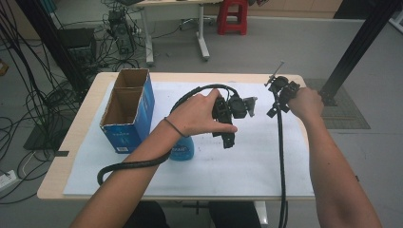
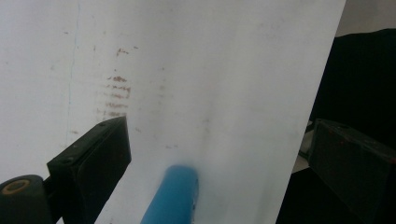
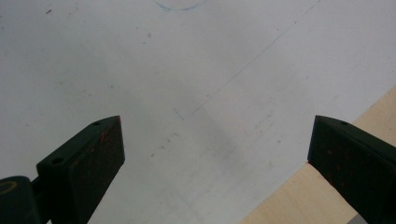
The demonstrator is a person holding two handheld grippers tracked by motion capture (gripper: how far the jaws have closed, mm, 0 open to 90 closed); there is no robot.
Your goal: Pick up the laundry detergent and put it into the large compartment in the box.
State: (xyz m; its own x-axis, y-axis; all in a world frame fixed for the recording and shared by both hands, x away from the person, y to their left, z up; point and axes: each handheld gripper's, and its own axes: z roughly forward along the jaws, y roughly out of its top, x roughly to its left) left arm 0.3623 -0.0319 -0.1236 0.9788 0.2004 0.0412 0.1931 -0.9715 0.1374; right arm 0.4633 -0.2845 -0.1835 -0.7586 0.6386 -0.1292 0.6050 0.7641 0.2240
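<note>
A person's left hand holds my left gripper (image 1: 236, 122) above the middle of the white sheet (image 1: 237, 166), its jaws standing wide apart. In the left gripper view the left gripper (image 2: 219, 163) hangs open over the sheet (image 2: 210, 70), and the rounded end of a blue bottle (image 2: 173, 196) shows low between the jaws, untouched. The same blue bottle (image 1: 182, 149) lies on the sheet under the left wrist. The right hand holds my right gripper (image 1: 280, 99) near the table's far right corner. Its jaws are open and empty in the right gripper view (image 3: 215, 158).
An open blue cardboard box (image 1: 128, 111) stands at the left of the sheet. Black cables trail from both grippers across the table (image 1: 62, 180). In the right gripper view the bare wooden table edge (image 3: 299, 200) runs beside the sheet (image 3: 163, 70). A red stool (image 1: 233, 16) stands beyond.
</note>
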